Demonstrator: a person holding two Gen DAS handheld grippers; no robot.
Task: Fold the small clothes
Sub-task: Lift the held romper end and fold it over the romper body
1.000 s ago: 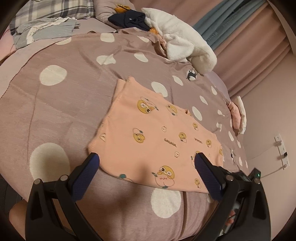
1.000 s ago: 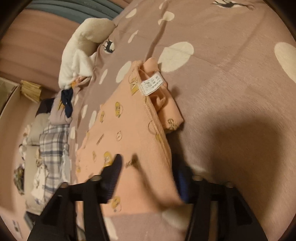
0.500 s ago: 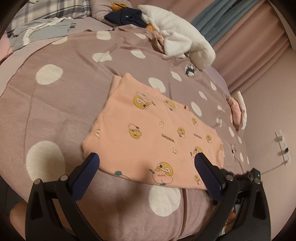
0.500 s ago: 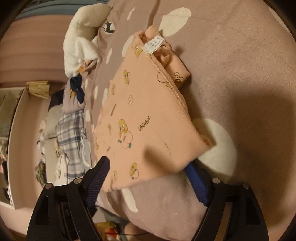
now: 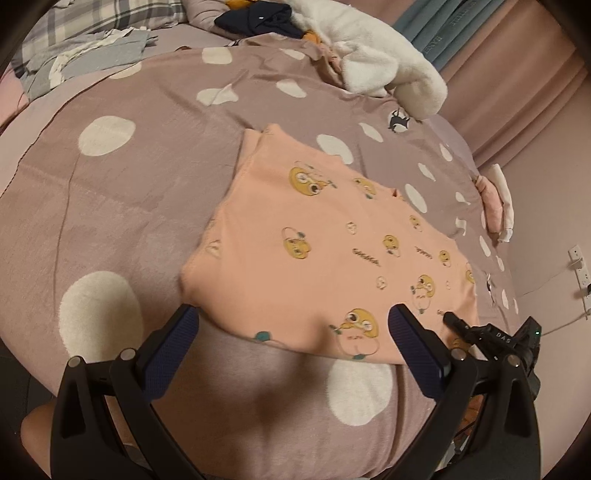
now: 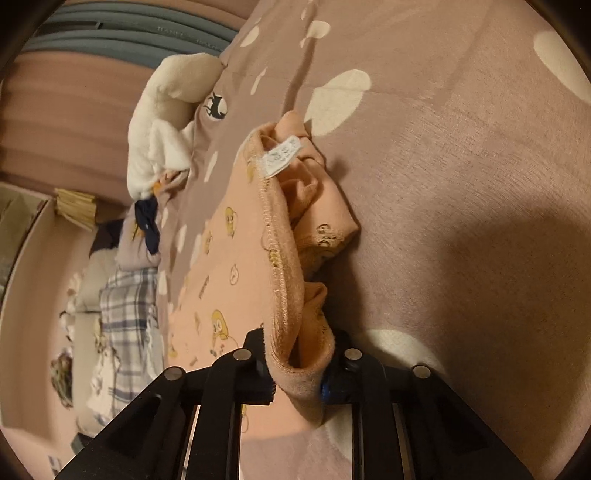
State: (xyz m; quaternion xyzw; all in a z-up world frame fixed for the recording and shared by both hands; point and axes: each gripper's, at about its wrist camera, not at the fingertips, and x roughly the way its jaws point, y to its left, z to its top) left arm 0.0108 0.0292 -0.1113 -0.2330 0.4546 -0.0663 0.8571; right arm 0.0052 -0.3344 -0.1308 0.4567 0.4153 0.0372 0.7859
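A small peach garment [image 5: 325, 236] with yellow cartoon prints lies flat on the dotted mauve bedspread [image 5: 147, 166]. My left gripper [image 5: 293, 317] is open, and the garment's near hem lies between its blue pads without touching them. In the right wrist view the same garment [image 6: 236, 266] shows its stitched side edge, a bunched fold and a white label [image 6: 282, 155]. My right gripper [image 6: 299, 354] is closing, its jaws pinching the near corner of the doubled fabric. In the left wrist view the right gripper's black tip [image 5: 480, 332] reaches that corner.
A white fleece [image 5: 373, 55] and dark clothes are heaped at the far side of the bed. Grey clothes [image 5: 85, 59] and a plaid pillow [image 5: 92, 18] lie far left. A folded pink and white stack [image 5: 496, 199] sits by the right edge, near the wall sockets [image 5: 580, 266].
The right gripper's jaws stood wide around the garment's corner and have now come together on it. The left gripper stays open and has edged slightly closer to the near hem.
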